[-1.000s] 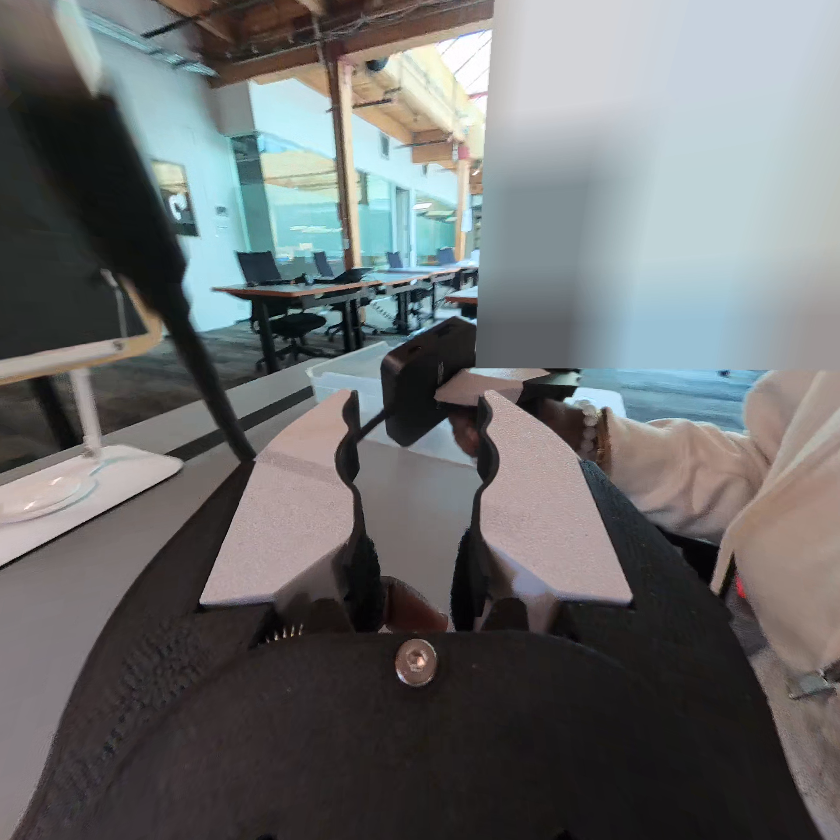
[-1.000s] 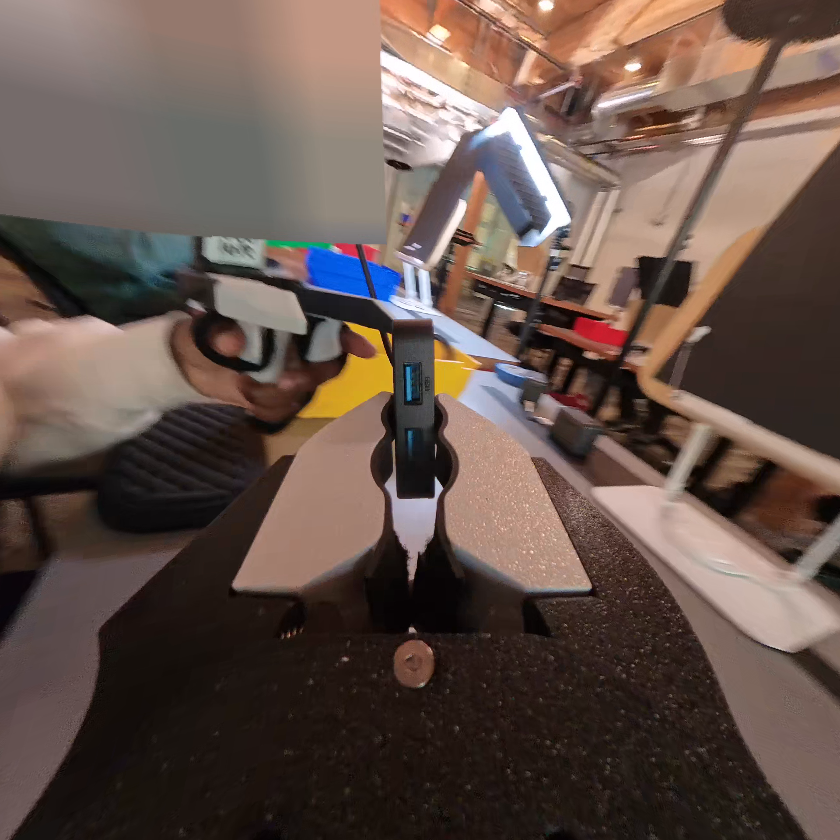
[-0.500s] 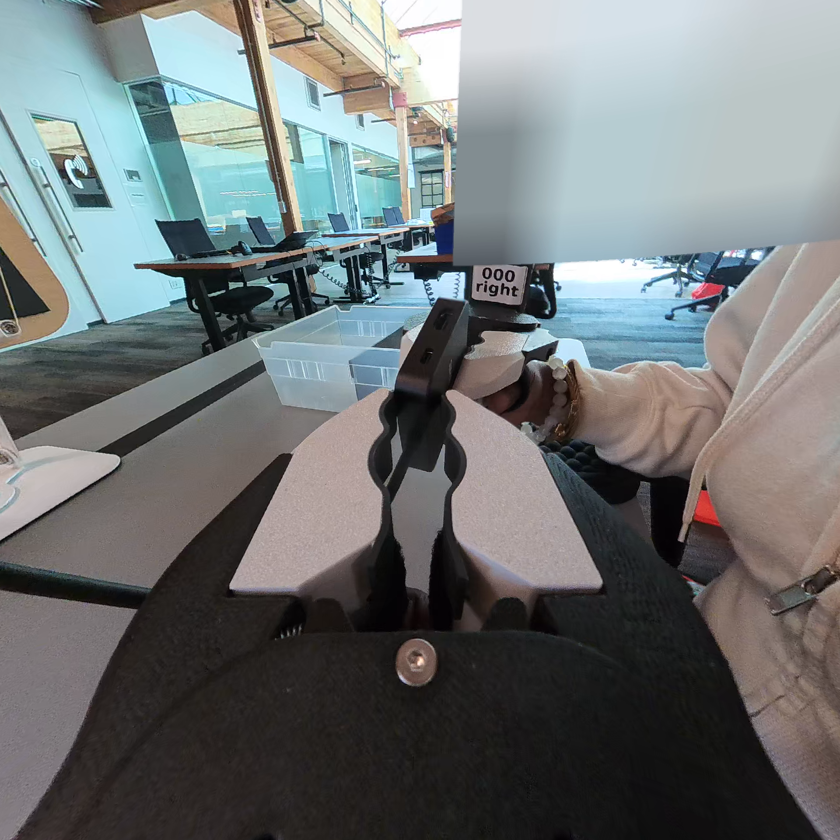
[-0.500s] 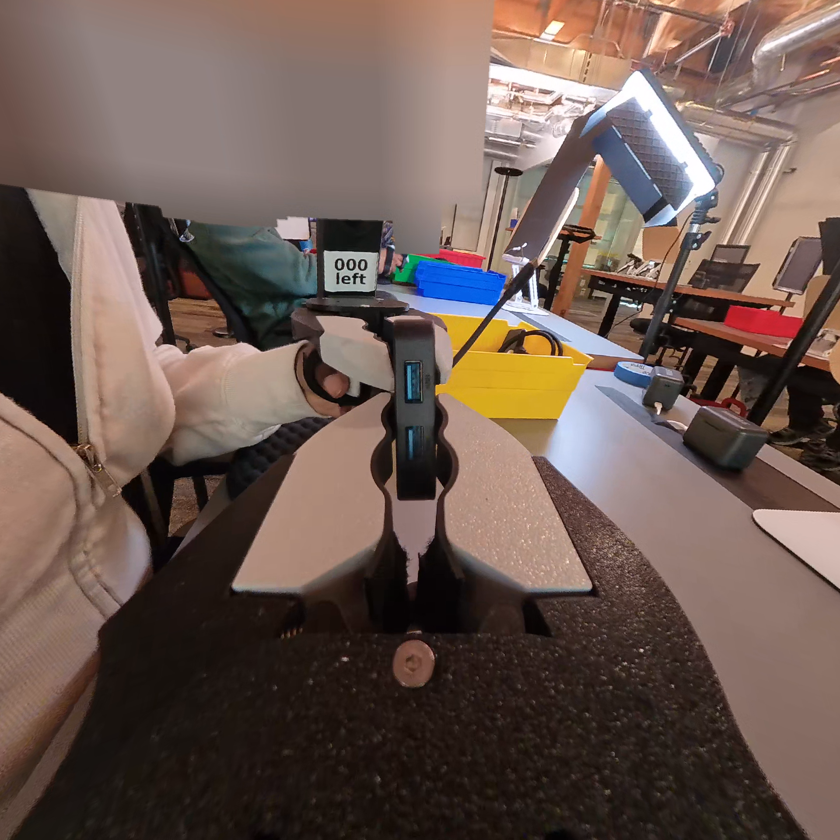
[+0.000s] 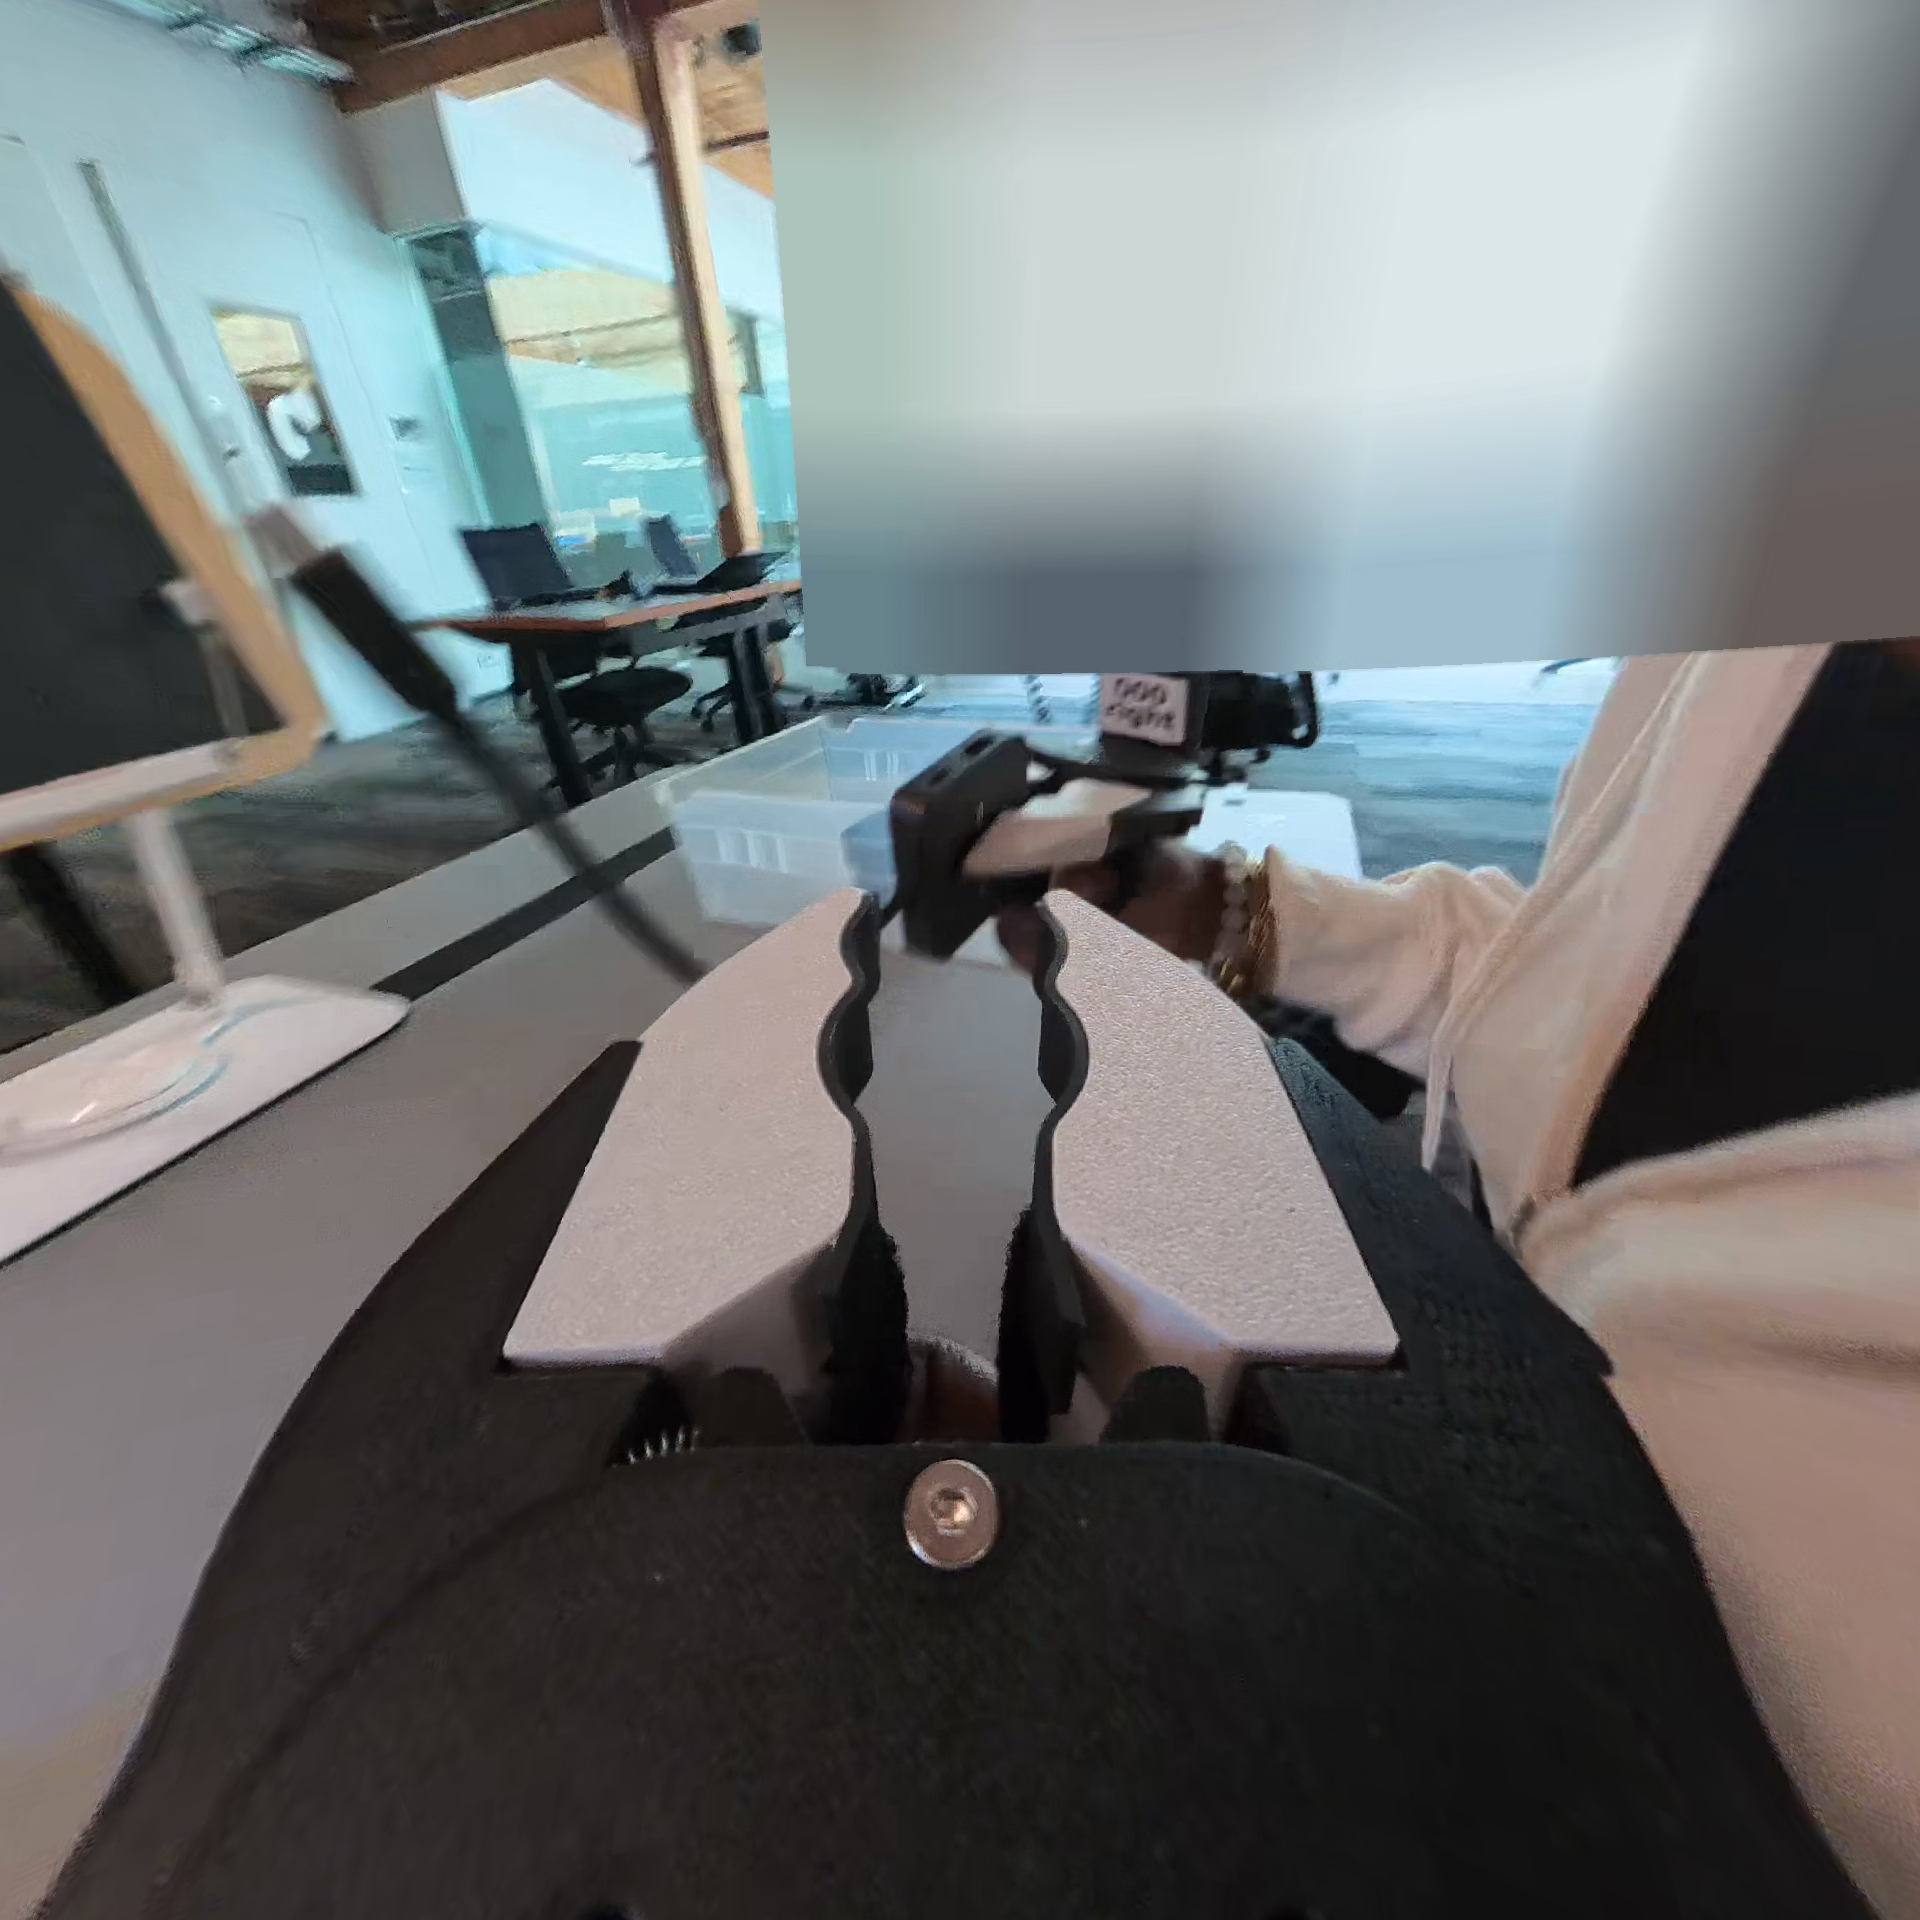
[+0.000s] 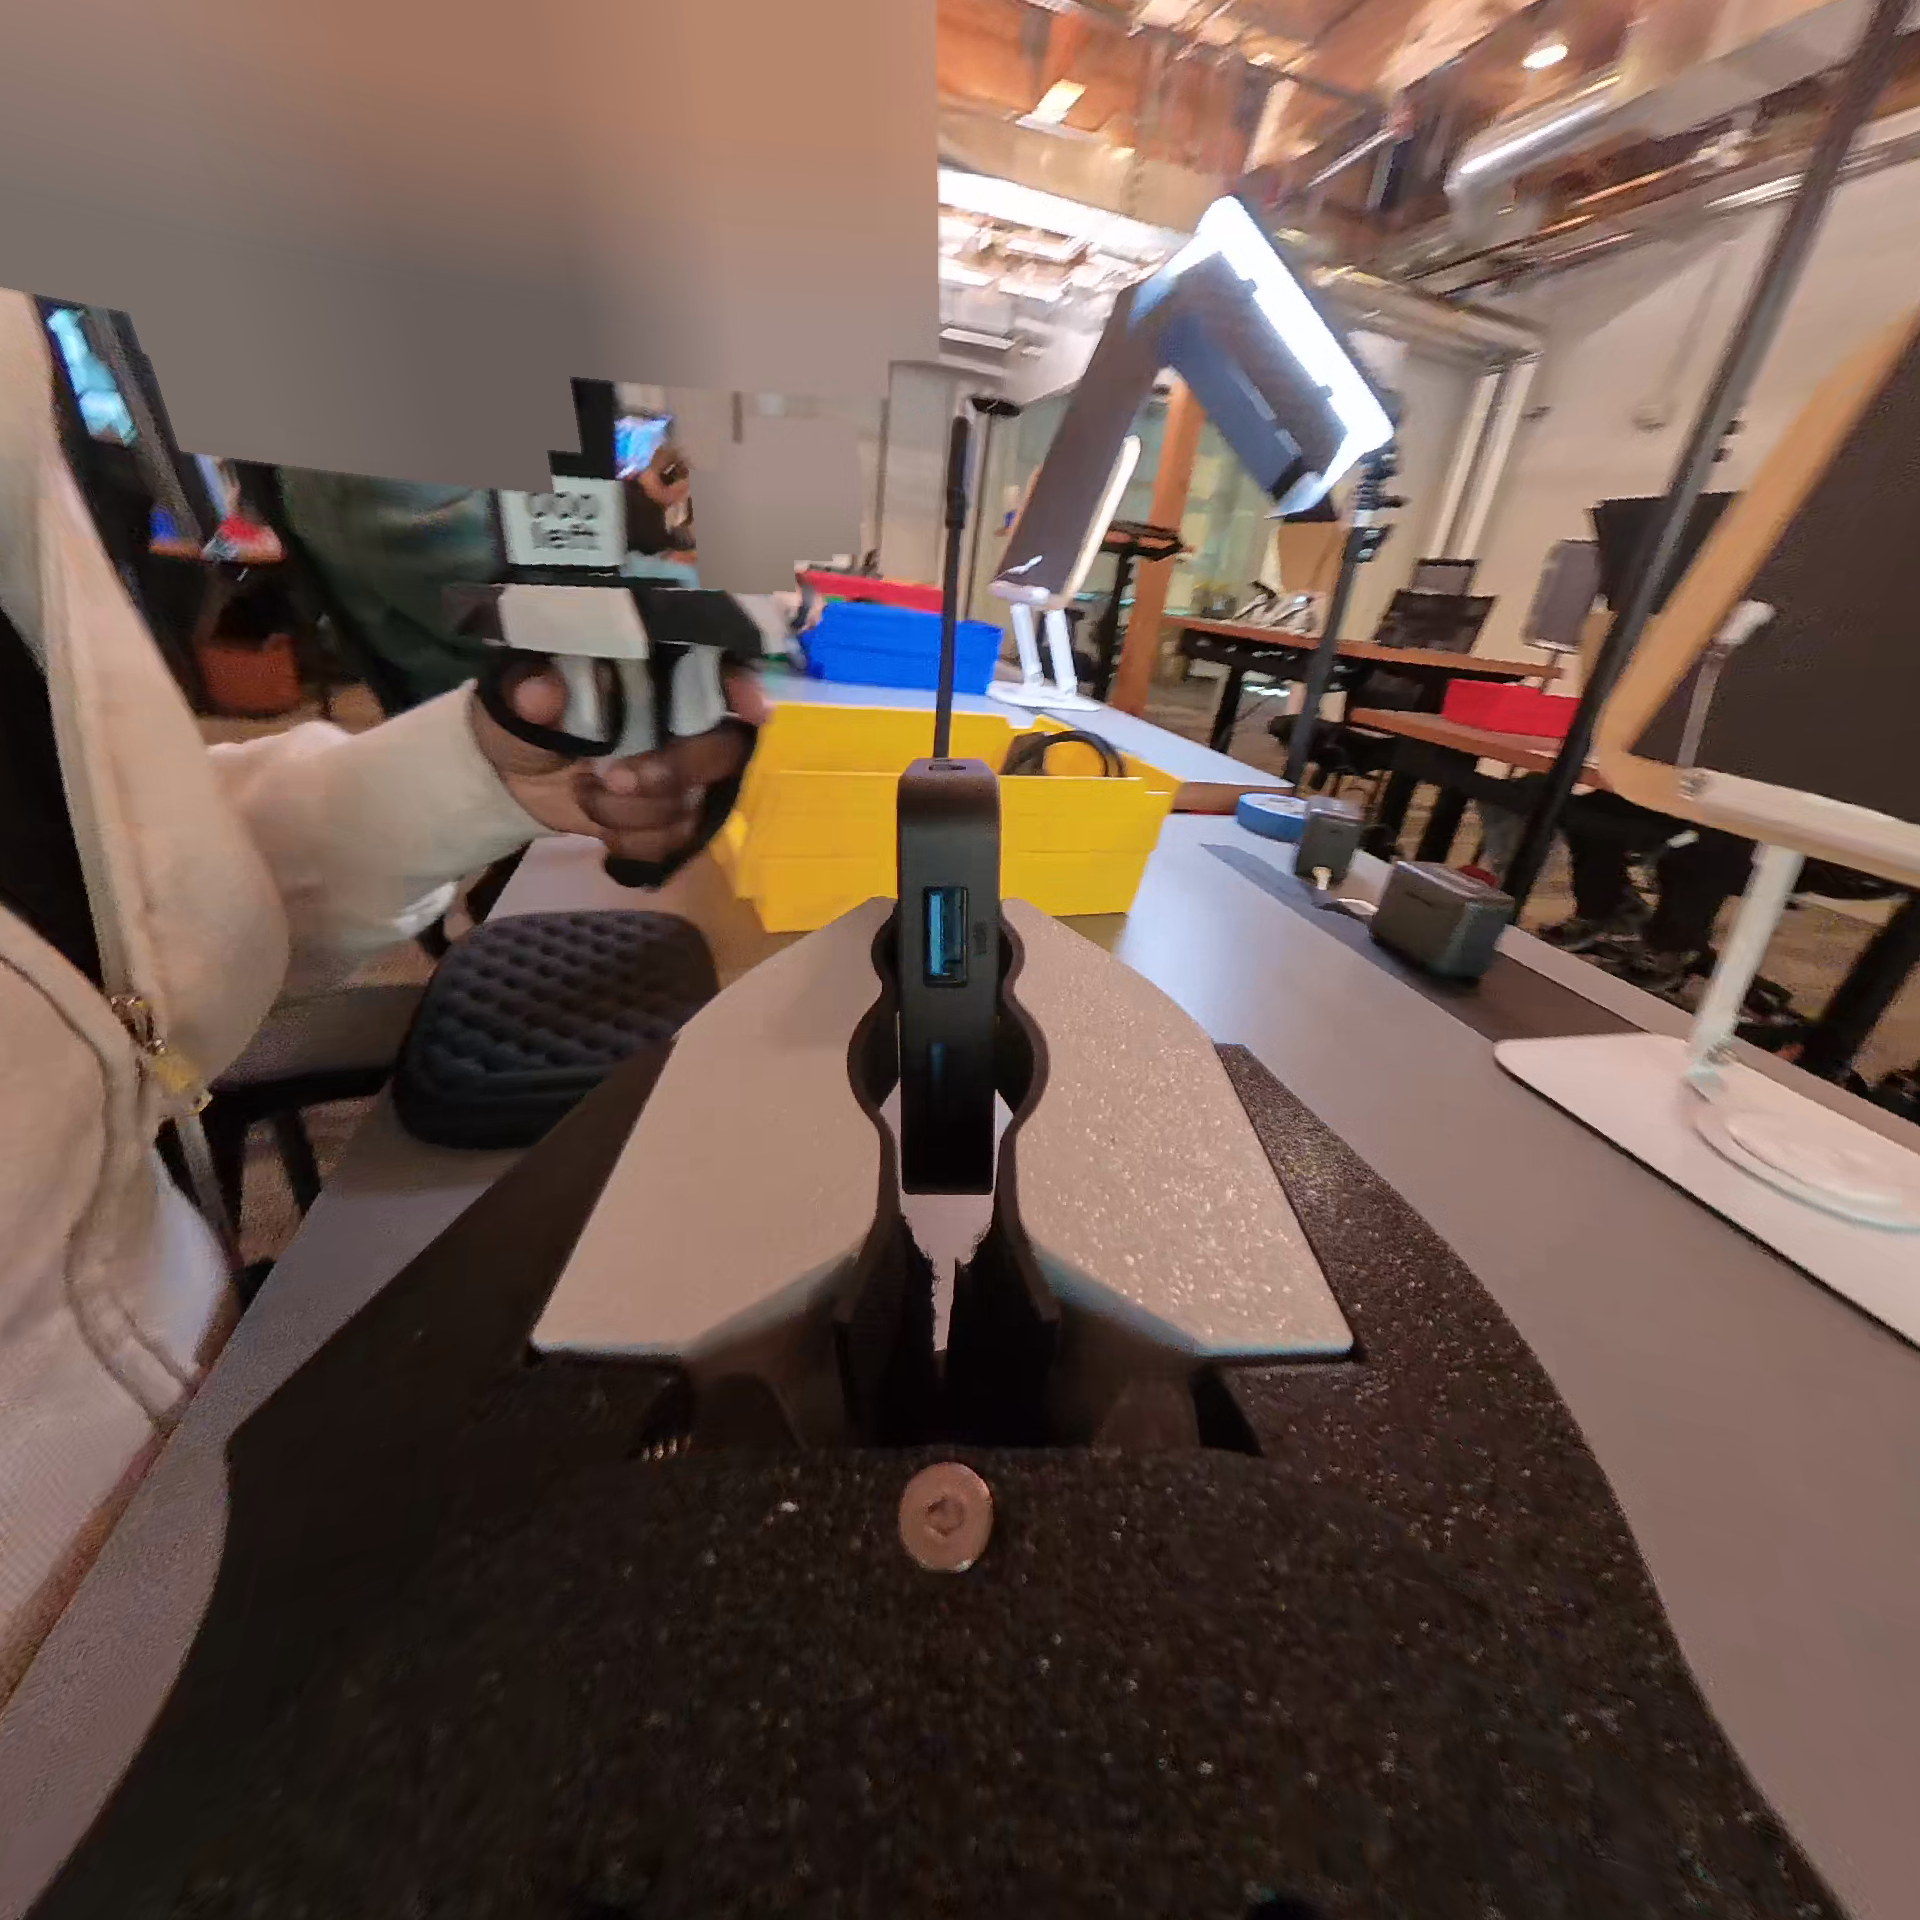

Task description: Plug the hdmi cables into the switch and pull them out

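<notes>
My right gripper is shut on the black switch, a slim box held on edge with a blue port facing the camera. A thin black cable rises from its far end. In the left wrist view the switch hangs in the right gripper just beyond my left gripper, which is open and empty. The cable curves from the switch up to the left and ends in a blurred plug. In the right wrist view the left gripper sits to the left of the switch, apart from it.
The grey table carries a yellow bin, blue bins, a small grey box, a blue tape roll and a white lamp base. A clear plastic bin stands behind the switch. A black padded cushion lies at the left.
Half a second ago my left gripper was nearly closed on the cable at the switch. It has opened and drawn back. The cable has swung out to the left. The right gripper keeps its hold.
</notes>
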